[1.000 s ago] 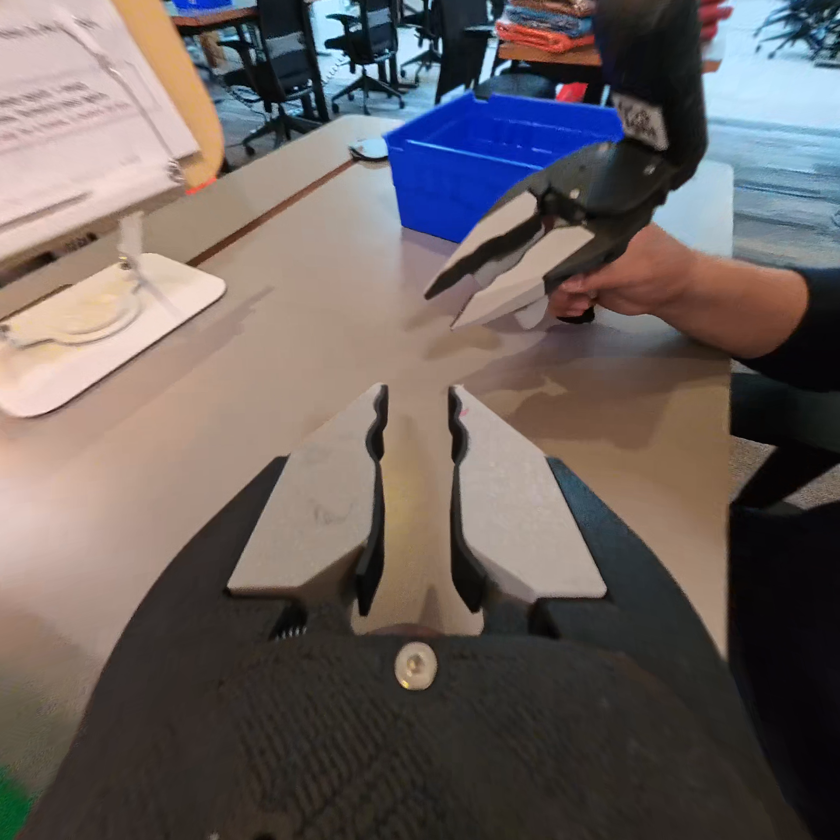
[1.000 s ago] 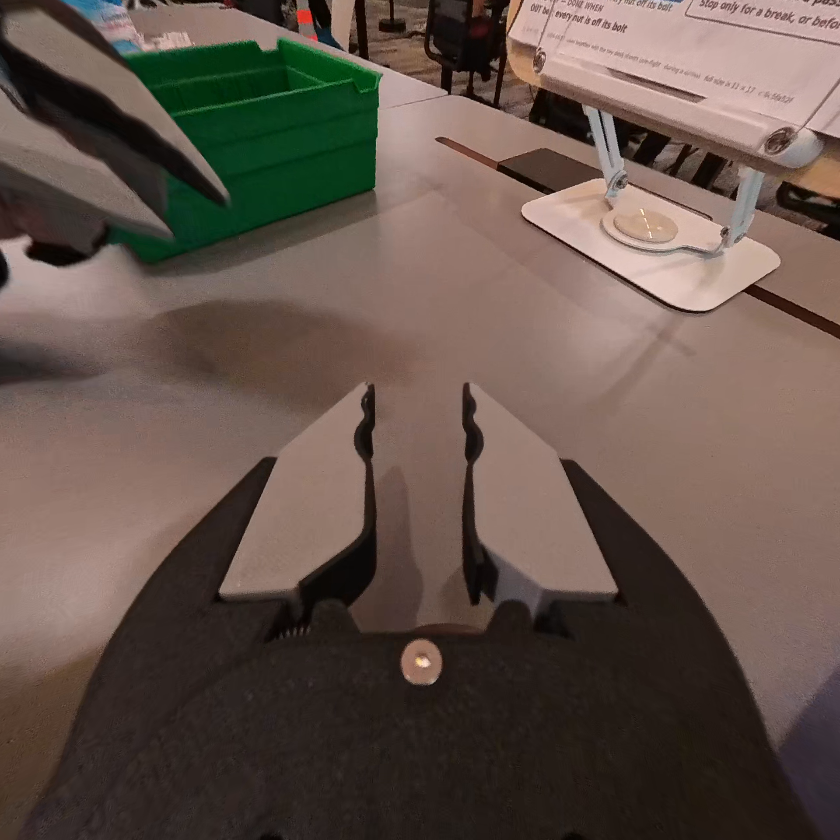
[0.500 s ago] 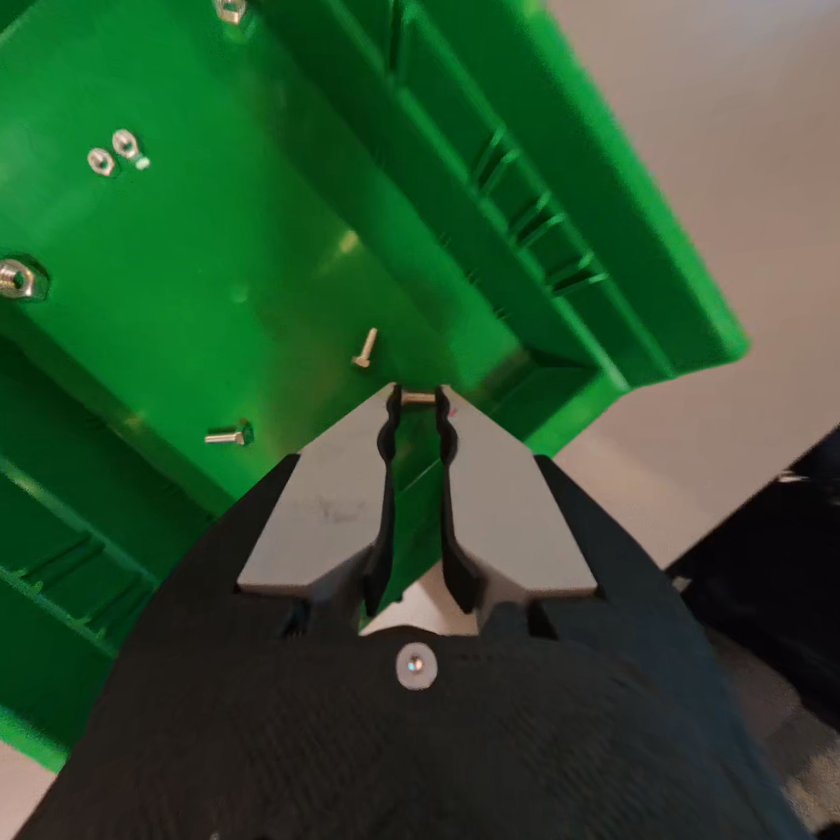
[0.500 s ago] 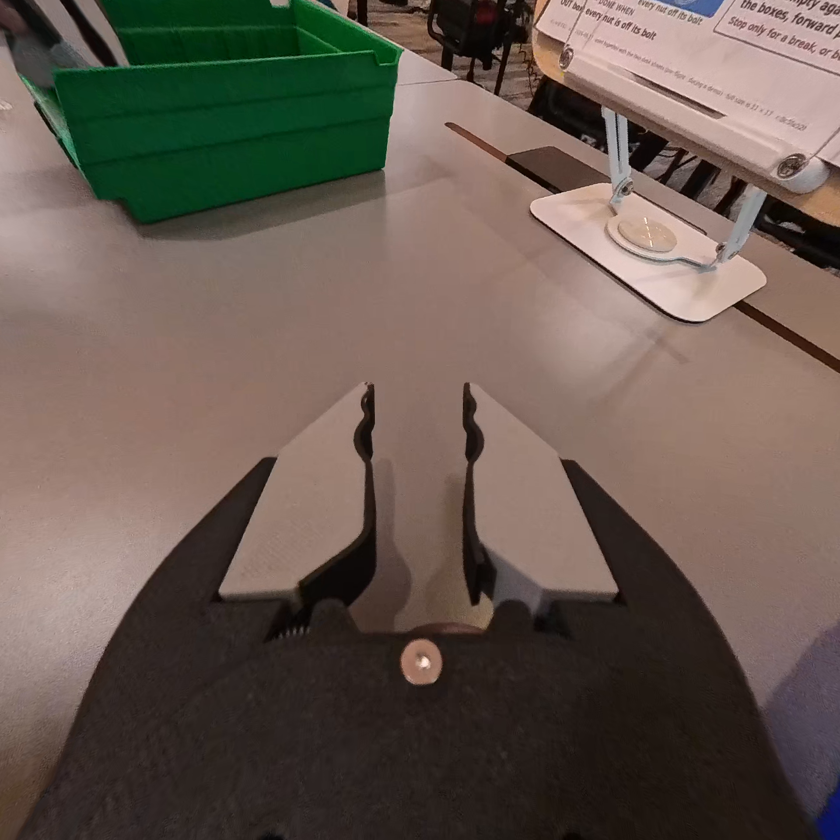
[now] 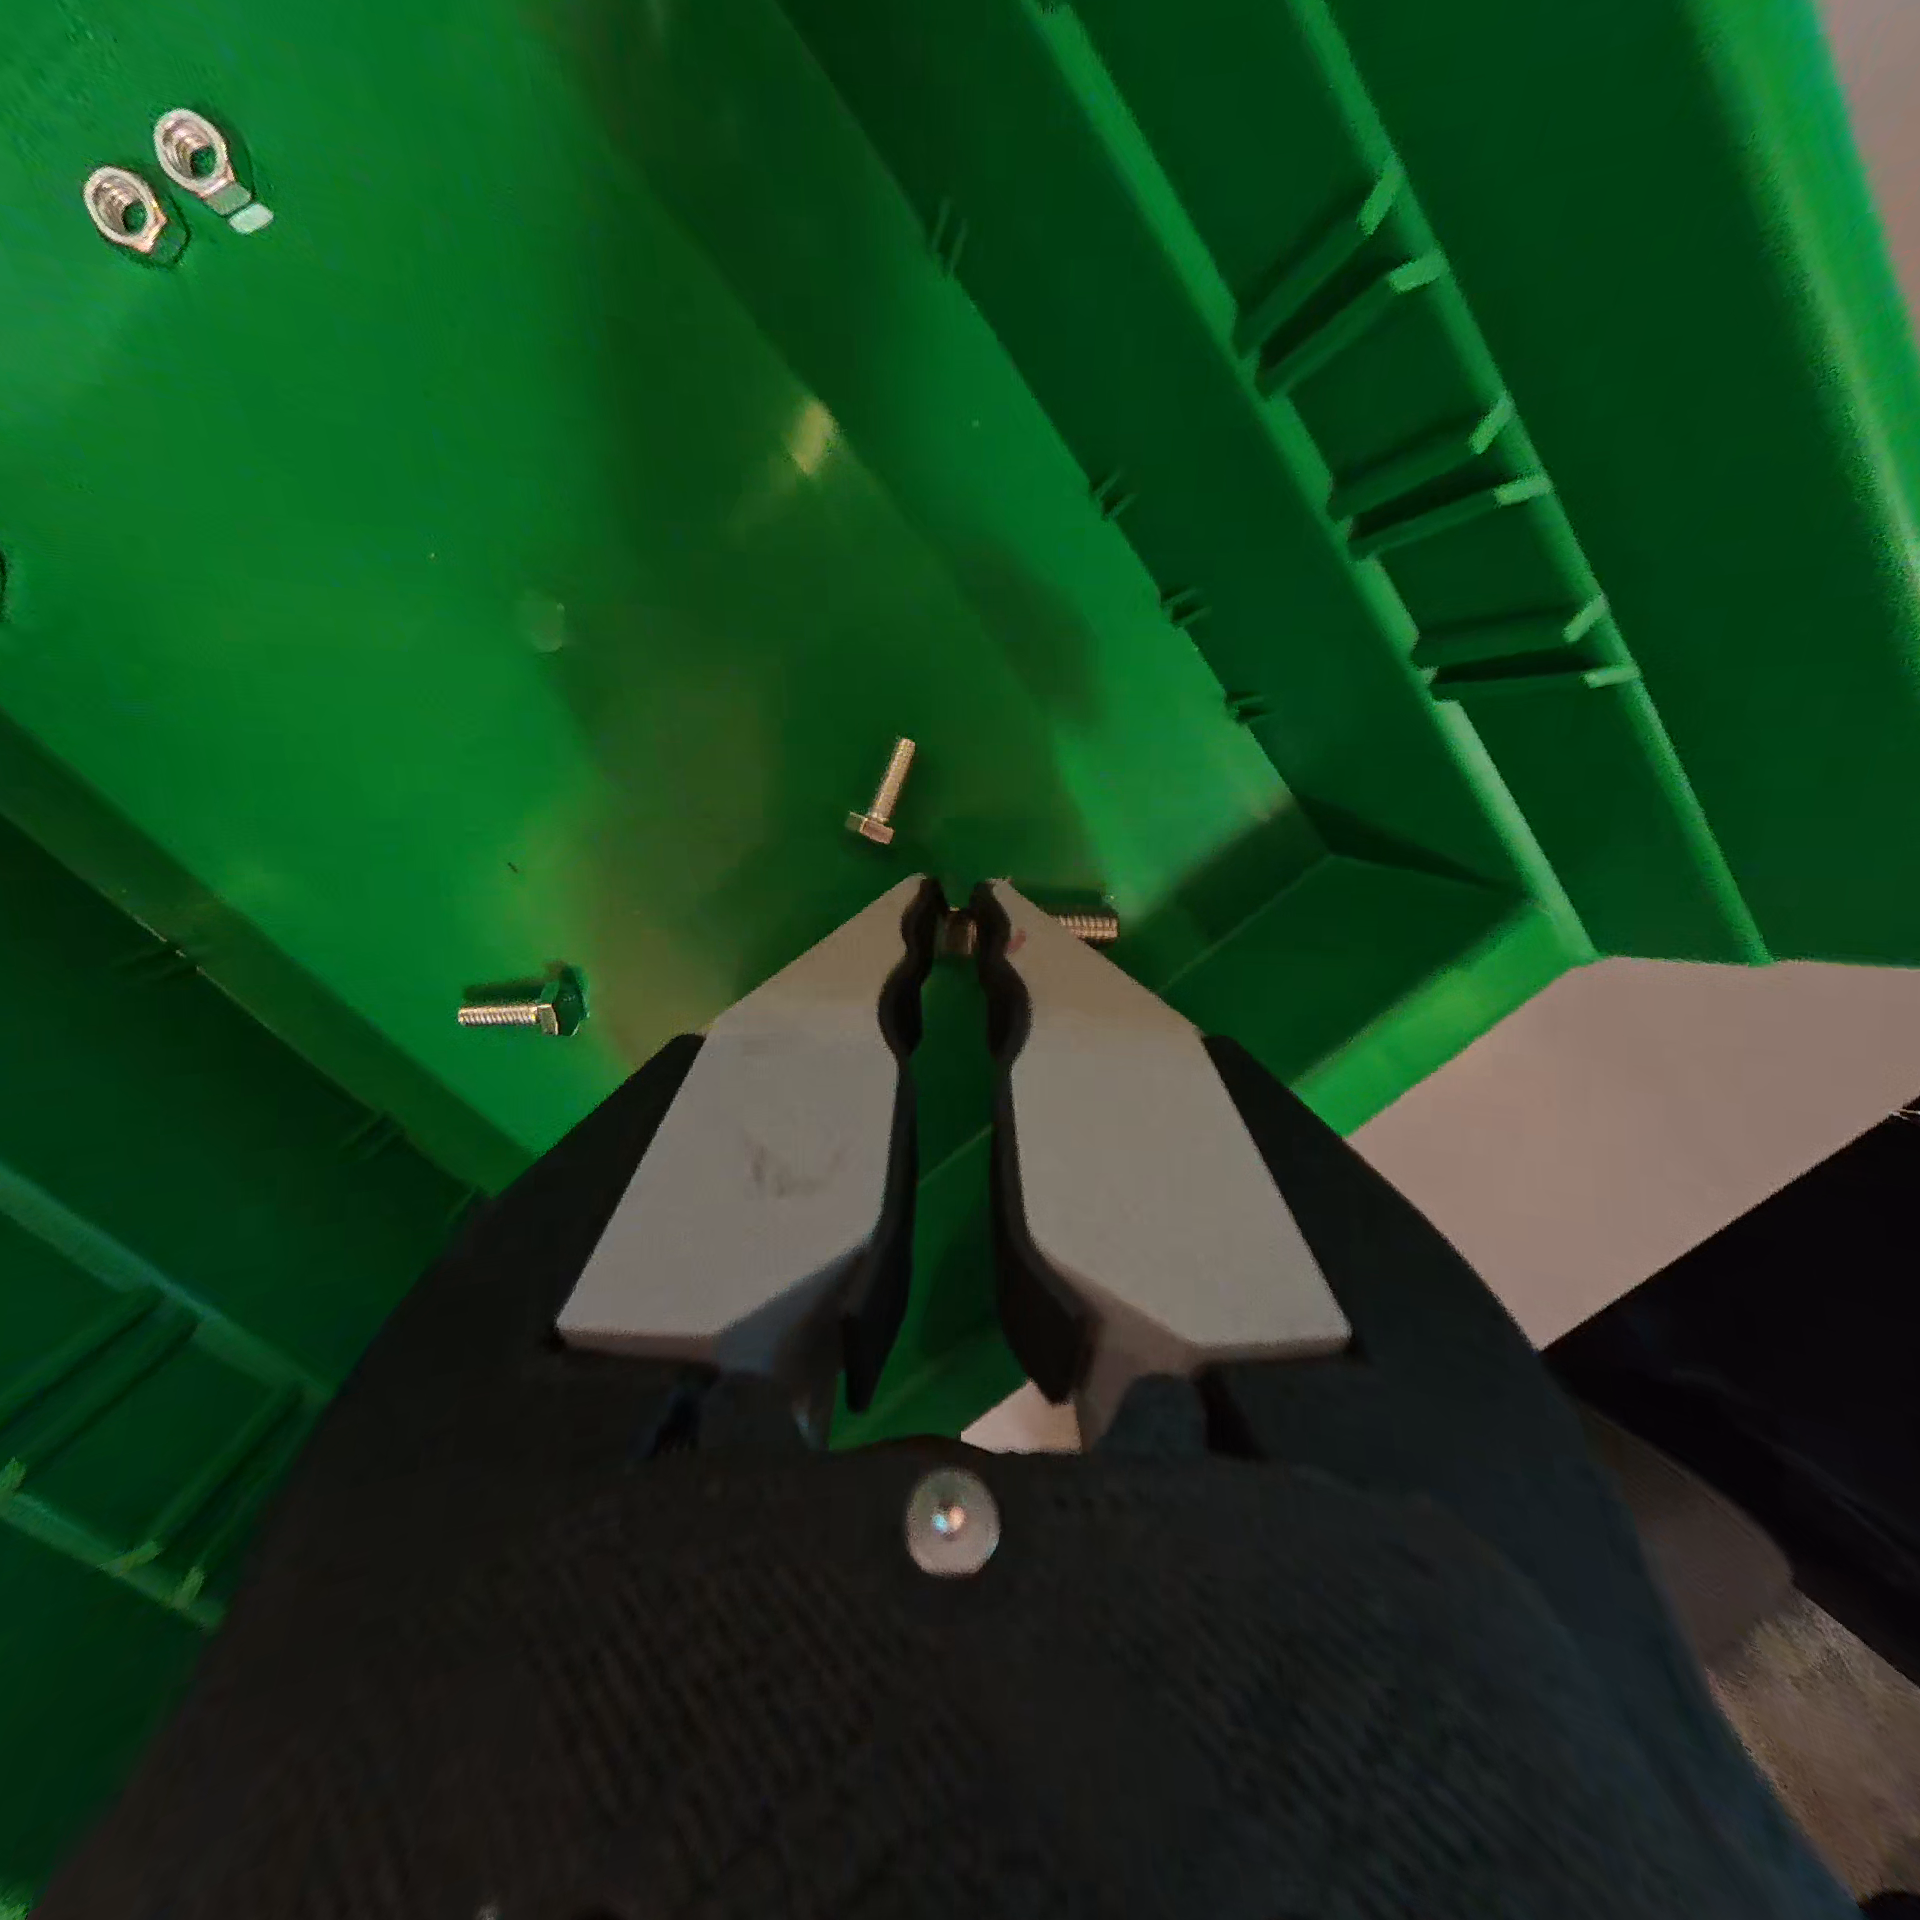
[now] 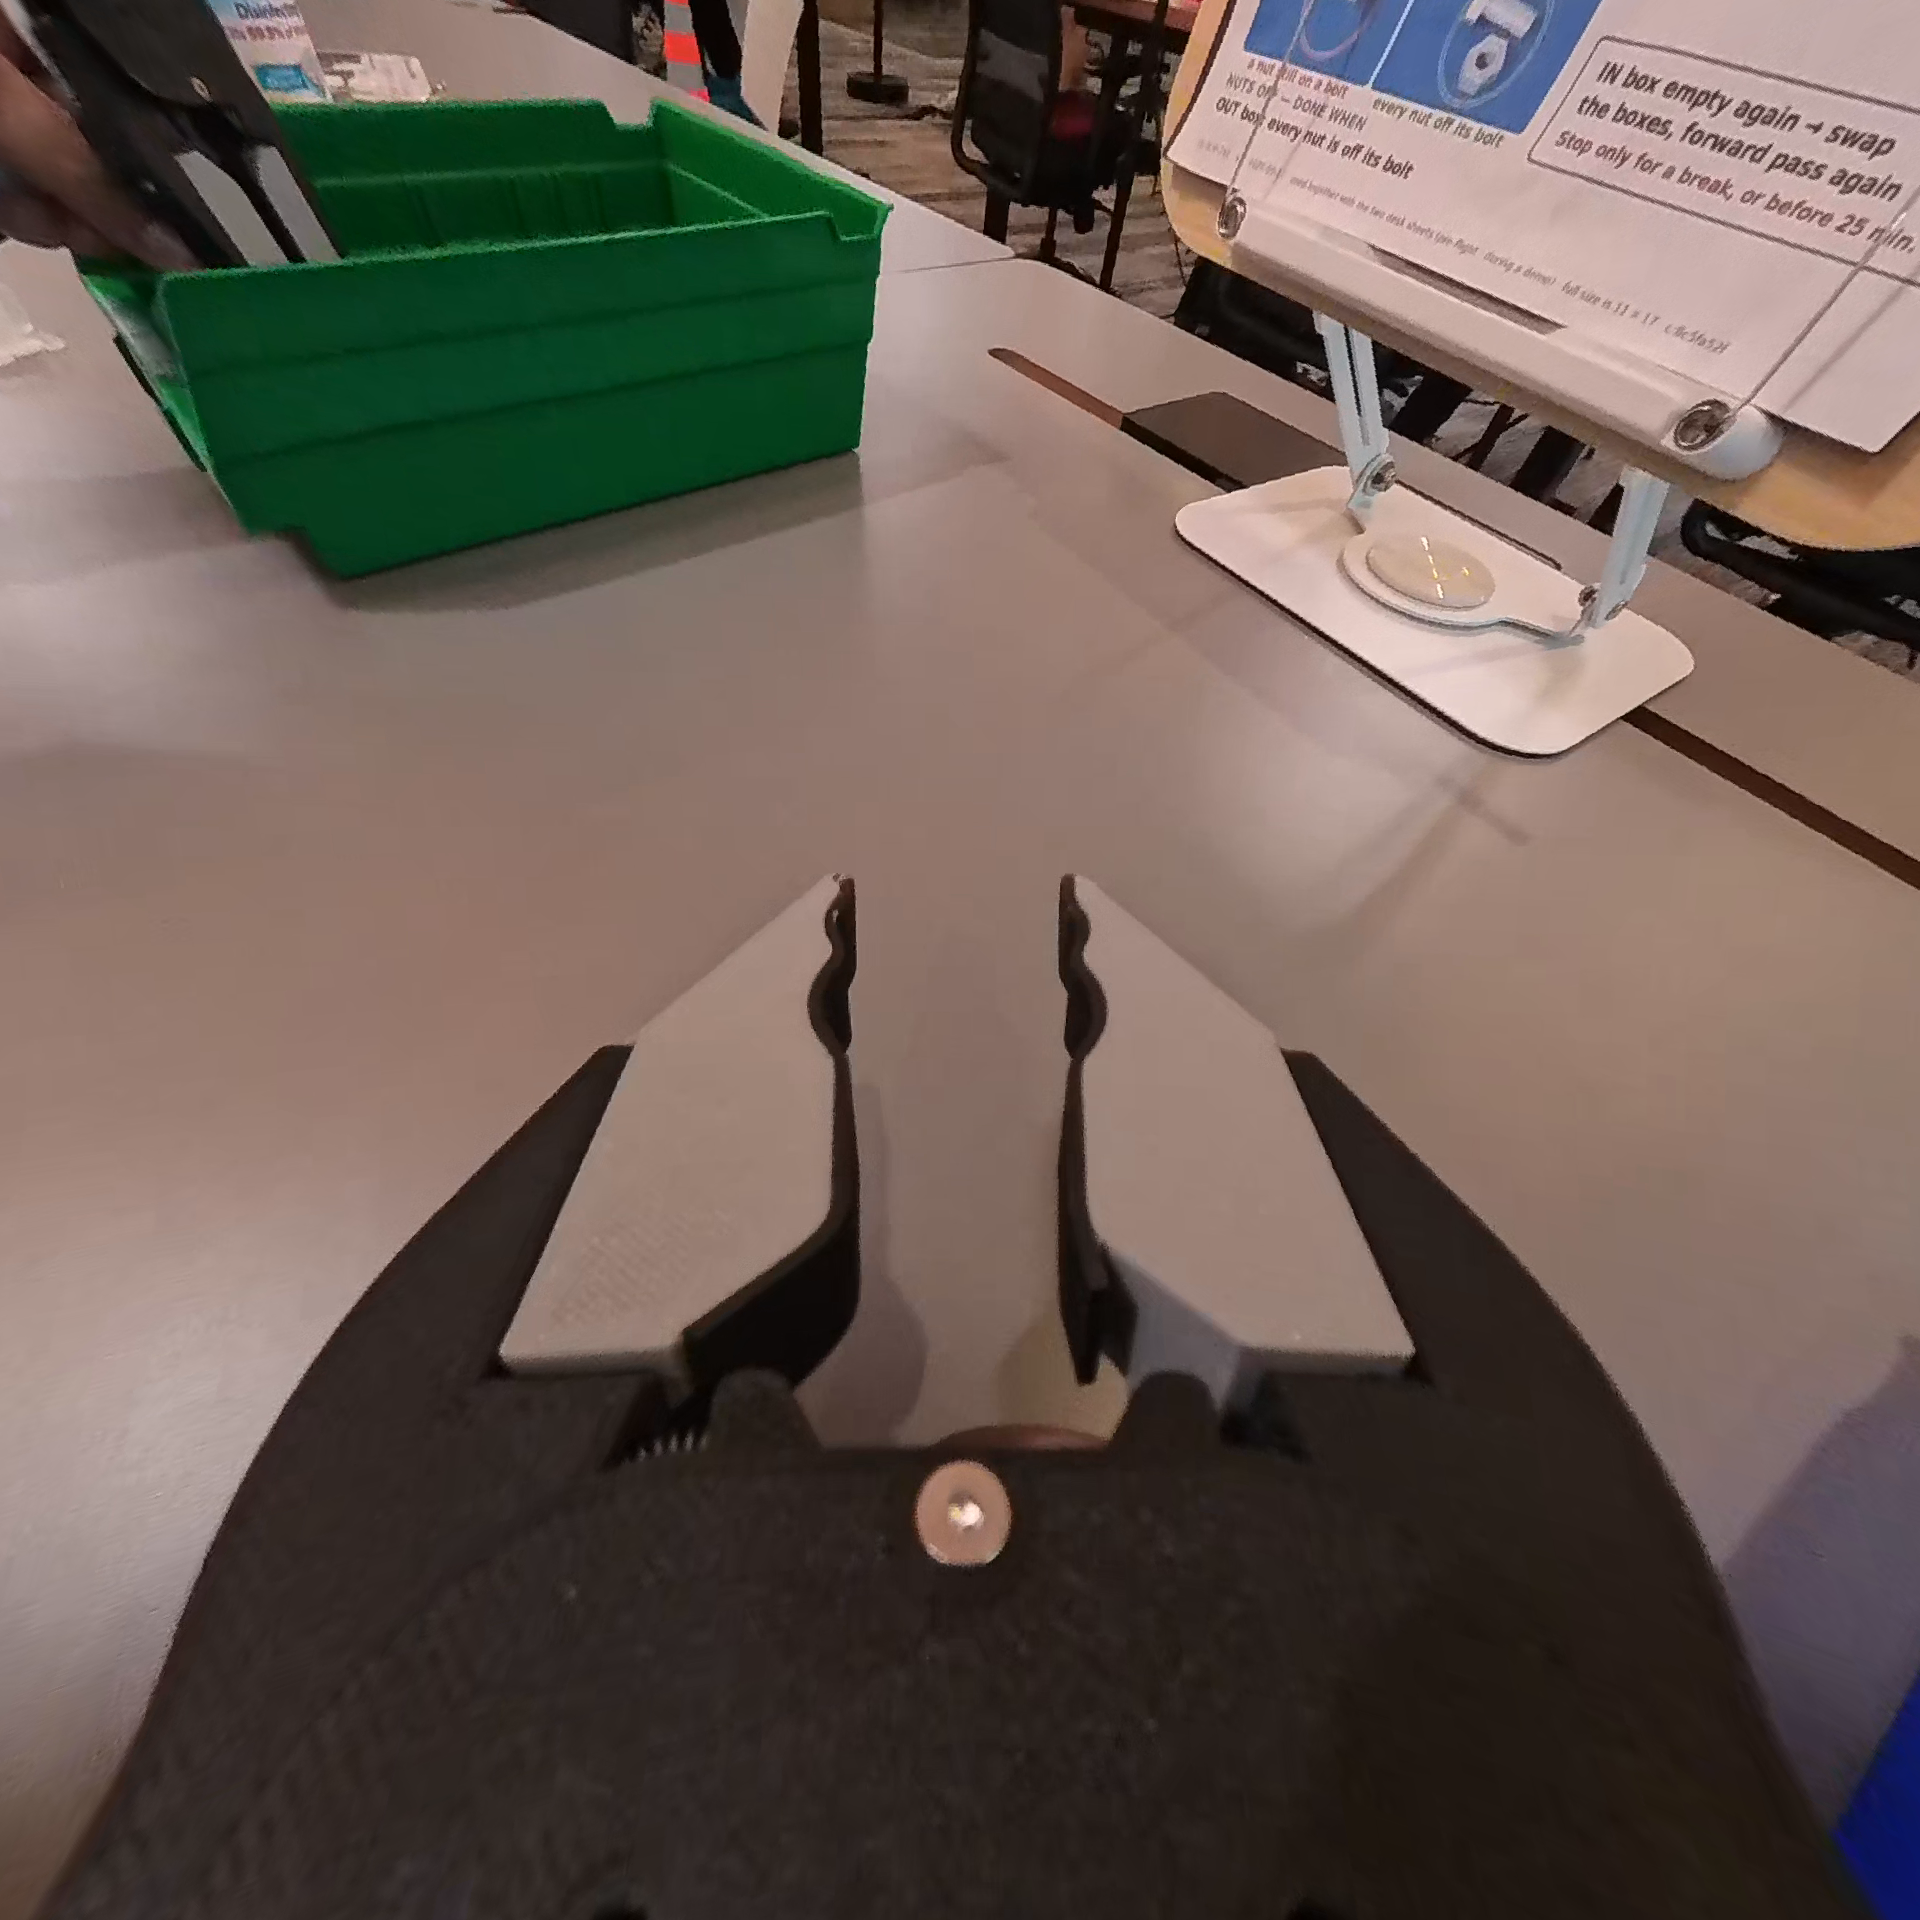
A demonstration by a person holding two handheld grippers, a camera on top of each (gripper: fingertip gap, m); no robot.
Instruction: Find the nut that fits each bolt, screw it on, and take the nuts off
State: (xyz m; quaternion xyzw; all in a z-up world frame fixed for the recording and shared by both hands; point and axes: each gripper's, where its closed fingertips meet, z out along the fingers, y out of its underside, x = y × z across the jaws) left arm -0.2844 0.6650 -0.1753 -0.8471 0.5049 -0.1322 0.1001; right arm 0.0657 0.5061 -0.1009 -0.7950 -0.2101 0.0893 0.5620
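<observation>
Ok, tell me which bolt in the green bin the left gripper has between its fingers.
The bolt at the left gripper tips: its threaded end pokes out right of the fingers. The other two bolts lie loose.

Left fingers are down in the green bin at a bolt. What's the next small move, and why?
Probably lift the left gripper straight up, out of the green bin. Its fingers look closed on a small bolt whose threaded end sticks out beside them, while the right gripper hangs open and empty above the table.

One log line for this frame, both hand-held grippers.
left hand-held gripper: closed on bolt in green bin | right hand-held gripper: open, empty, over table | nuts: untouched
</observation>
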